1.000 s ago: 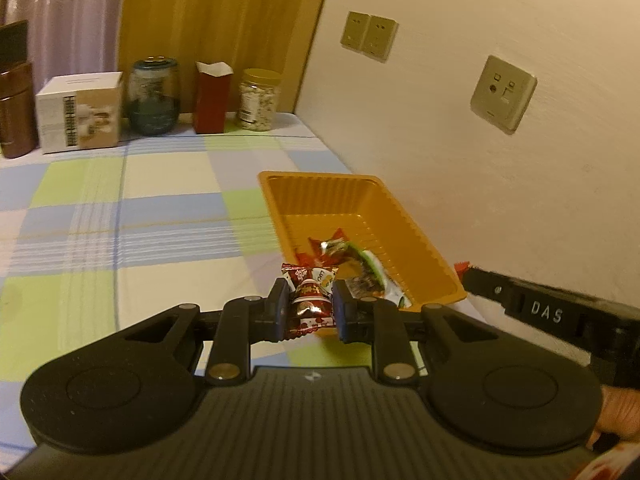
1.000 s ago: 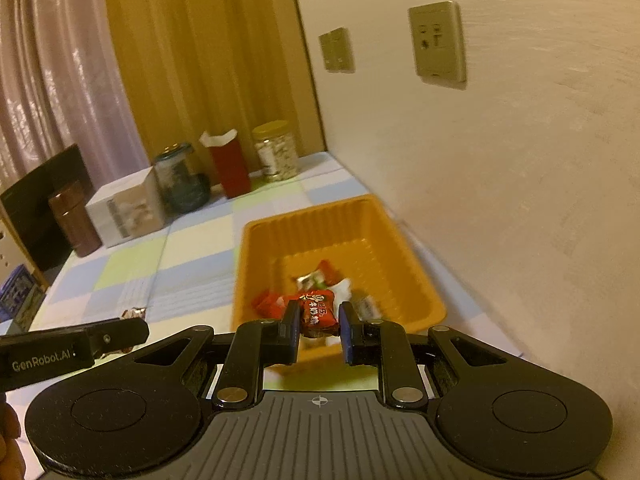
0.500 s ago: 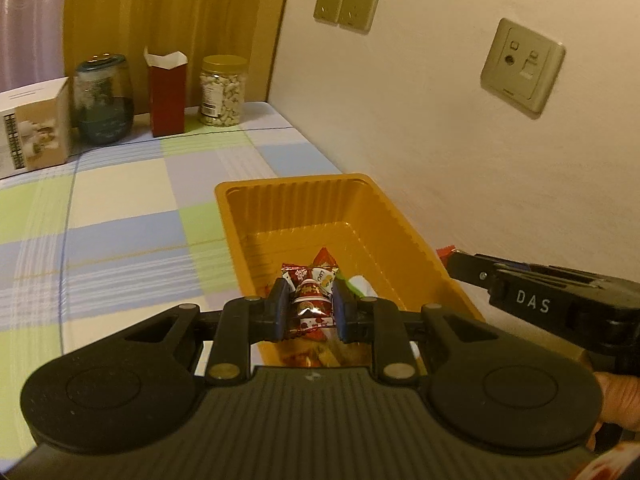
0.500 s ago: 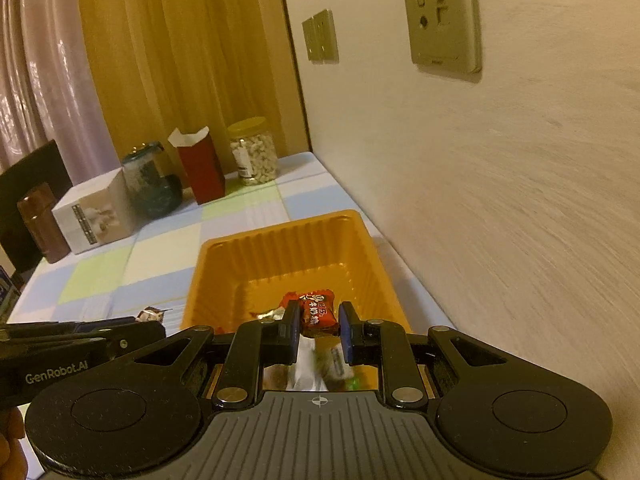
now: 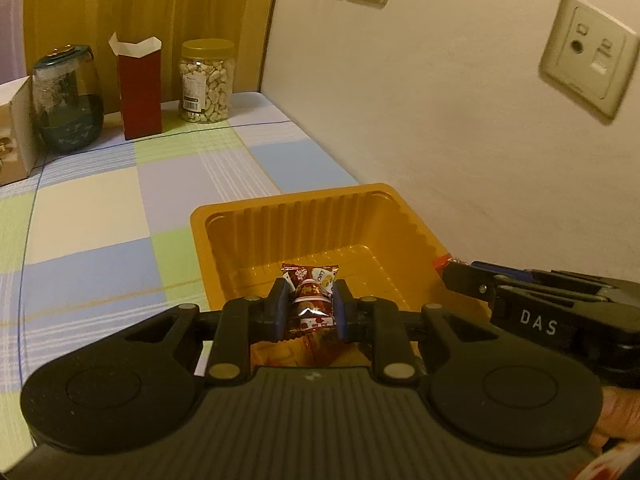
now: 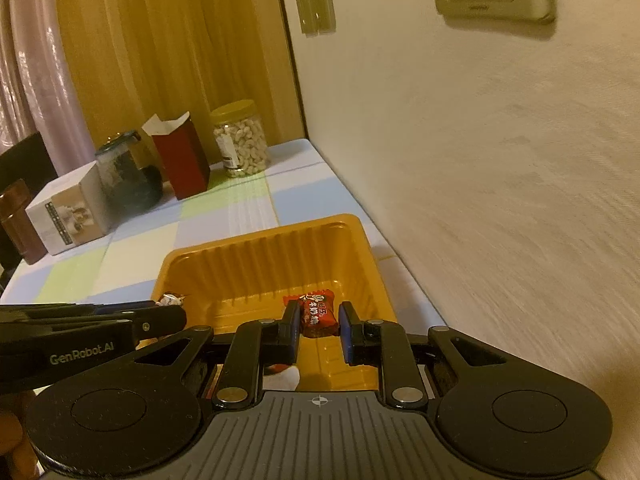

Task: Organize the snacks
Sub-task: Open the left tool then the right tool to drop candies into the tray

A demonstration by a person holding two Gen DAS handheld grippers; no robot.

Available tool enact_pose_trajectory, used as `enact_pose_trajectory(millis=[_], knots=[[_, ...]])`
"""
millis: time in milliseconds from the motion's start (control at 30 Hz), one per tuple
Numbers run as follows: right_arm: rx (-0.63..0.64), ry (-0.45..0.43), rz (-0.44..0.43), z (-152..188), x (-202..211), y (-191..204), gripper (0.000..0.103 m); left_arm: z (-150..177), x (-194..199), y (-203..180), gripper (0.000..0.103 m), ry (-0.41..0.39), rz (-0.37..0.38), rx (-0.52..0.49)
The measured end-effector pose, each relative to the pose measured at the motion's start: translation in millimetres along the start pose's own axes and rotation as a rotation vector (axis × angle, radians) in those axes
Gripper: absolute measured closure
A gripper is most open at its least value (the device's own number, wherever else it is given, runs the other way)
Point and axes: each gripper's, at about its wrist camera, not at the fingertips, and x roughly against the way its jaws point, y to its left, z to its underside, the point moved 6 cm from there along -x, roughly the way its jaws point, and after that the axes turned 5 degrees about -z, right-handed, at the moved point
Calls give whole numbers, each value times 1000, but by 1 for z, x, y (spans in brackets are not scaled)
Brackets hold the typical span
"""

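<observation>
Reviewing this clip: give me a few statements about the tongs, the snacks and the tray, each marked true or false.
1. The left tongs grip a dark red wrapped candy. True.
2. The right tongs are empty. False: they hold an orange-red candy.
3. The orange tray sits against the wall. True.
4. The cashew jar stands inside the tray. False: it stands at the table's far end, beside a red carton.

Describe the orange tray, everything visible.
The orange plastic tray is rectangular and glossy, with ribbed walls and a rounded rim. It sits upright on the pastel checked tablecloth, close to the cream wall. Its far half is bare; wrappers show on the near floor behind the grippers. Both candy-holding grippers hover over its near end; contact with it can't be told.
</observation>
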Motion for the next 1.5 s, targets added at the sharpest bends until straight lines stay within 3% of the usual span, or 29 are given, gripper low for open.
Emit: enact_pose_trajectory(millis=[33, 67, 133, 600, 633, 700, 767, 833, 1033, 1167, 1500], knots=[[-1, 2, 0, 0, -3, -1, 83, -1, -5, 1, 80, 0, 0, -6], [-3, 3, -1, 0, -5, -1, 83, -2, -8, 2, 68, -2, -5, -8], [-7, 7, -3, 0, -9, -2, 83, -3, -9, 7, 58, -14, -21, -8], [-21, -8, -51, -6, -18, 8, 81, 16, 18, 37, 54, -35, -109, 5], [-32, -8, -57, -6, -19, 9, 78, 17, 19, 37, 50, -33, -112, 4], [-62, -13, -64, -6, -17, 7, 47, 19, 24, 37, 44, -34, -117, 2], [-64, -24, -85, -6, -11, 9, 46, 21, 29, 37, 34, -35, -131, -2], [-58, -29, -81, -5, -5, 10, 46, 23, 35, 37, 33, -35, -158, -10], [-57, -37, -47, 0, 23, 11, 46, 29, 58, 35, 14, -43, -177, -19], [-56, -42, -30, 5, 48, 14, 39, 32, 83, 33, 3, -50, -175, -8], [-53, -33, 15, 30, 111, 26, 21, 50, 147, 25, 0, -68, -176, 19]])
